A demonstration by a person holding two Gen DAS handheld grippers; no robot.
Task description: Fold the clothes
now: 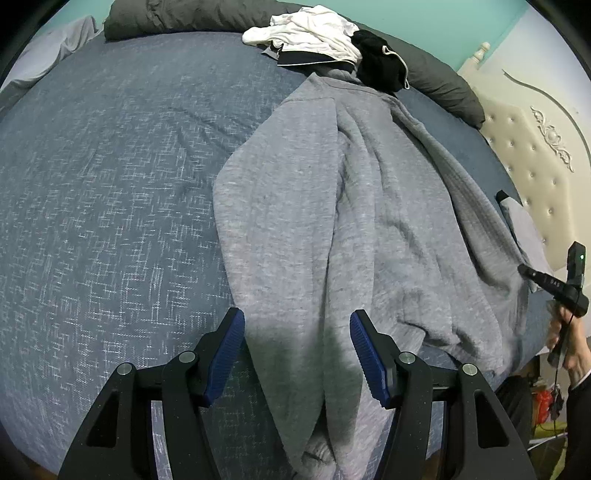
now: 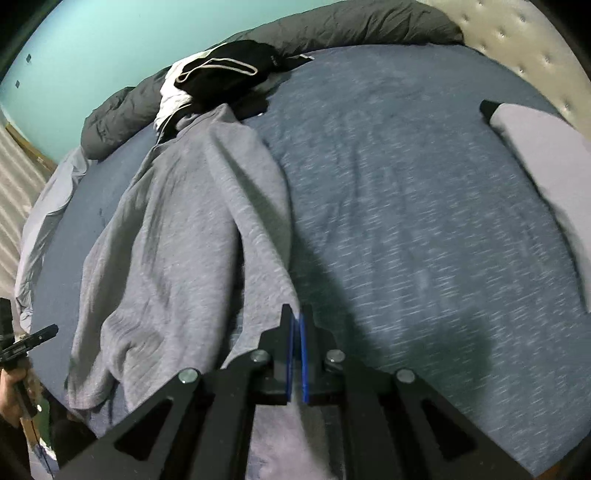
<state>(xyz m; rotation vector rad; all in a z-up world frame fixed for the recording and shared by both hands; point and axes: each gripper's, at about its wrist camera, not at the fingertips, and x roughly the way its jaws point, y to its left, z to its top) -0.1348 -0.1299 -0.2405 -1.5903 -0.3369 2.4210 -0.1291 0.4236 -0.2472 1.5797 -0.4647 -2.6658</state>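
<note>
A grey sweatshirt lies crumpled lengthwise on the blue bed sheet, reaching from the near edge toward the clothes pile. My left gripper is open just above its near end, with the fabric passing under the gap between the blue pads. In the right wrist view the grey sweatshirt runs up to my right gripper. That gripper is shut on the garment's right edge, and the cloth is pulled taut toward the tips.
A pile of white clothes and black clothes sits at the far side against a dark grey duvet. A tufted headboard and a pale pillow are to the right. A person's hand shows at the bed edge.
</note>
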